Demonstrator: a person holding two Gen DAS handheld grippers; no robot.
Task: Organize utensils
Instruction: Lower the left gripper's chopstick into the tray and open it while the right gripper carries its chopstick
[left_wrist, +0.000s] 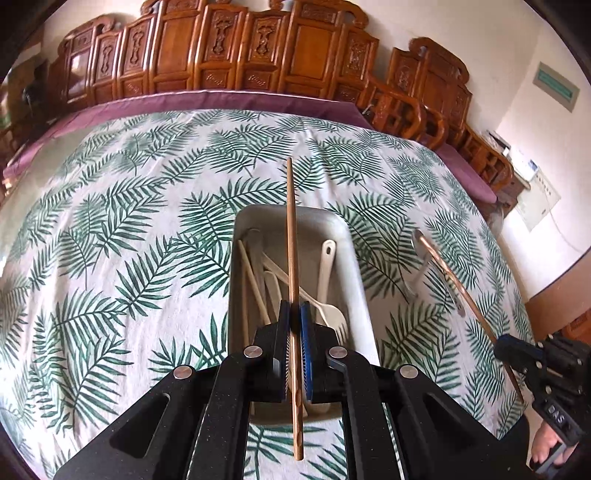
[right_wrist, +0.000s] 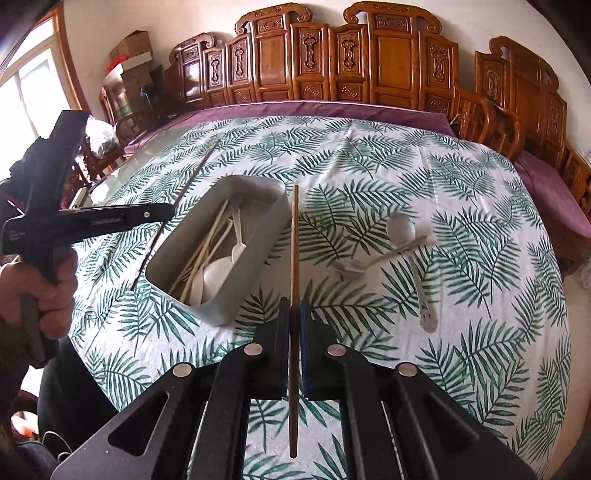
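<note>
Chopsticks in both tongs, one apiece. My left gripper (left_wrist: 294, 314) is clamped on a brown chopstick (left_wrist: 291, 236), pads pinching it near its thick end; the thin end runs forward and up, over the grey tray (left_wrist: 354, 258) below. My right gripper (right_wrist: 294, 310) is likewise closed tight on a second brown chopstick (right_wrist: 294, 236), which points straight ahead, its tip just beside the tray's (right_wrist: 258, 229) right-hand wall and above the cloth, not over the tray.

Tray sits on the fern-print tablecloth (left_wrist: 129, 221), long side toward me. Inside: pale wooden chopsticks (right_wrist: 207, 243), a white plastic spoon (right_wrist: 216, 275), a white fork (left_wrist: 334, 314) and other white pieces heaped together; I cannot separate them all from here.

Right of the tray, on the cloth, loose steel cutlery: one metal spoon (right_wrist: 400, 227) bowl-up, with a second steel utensil (right_wrist: 384, 253) crossing its handle, and a third handle (right_wrist: 424, 295) running toward me. They touch or overlap, well apart from the tray.

From the right wrist view, my left hand (right_wrist: 48, 291) shows at the frame's left edge, wrapped round the left tool's grip. Carved wooden chairs (right_wrist: 369, 55) line the far side of the table.
</note>
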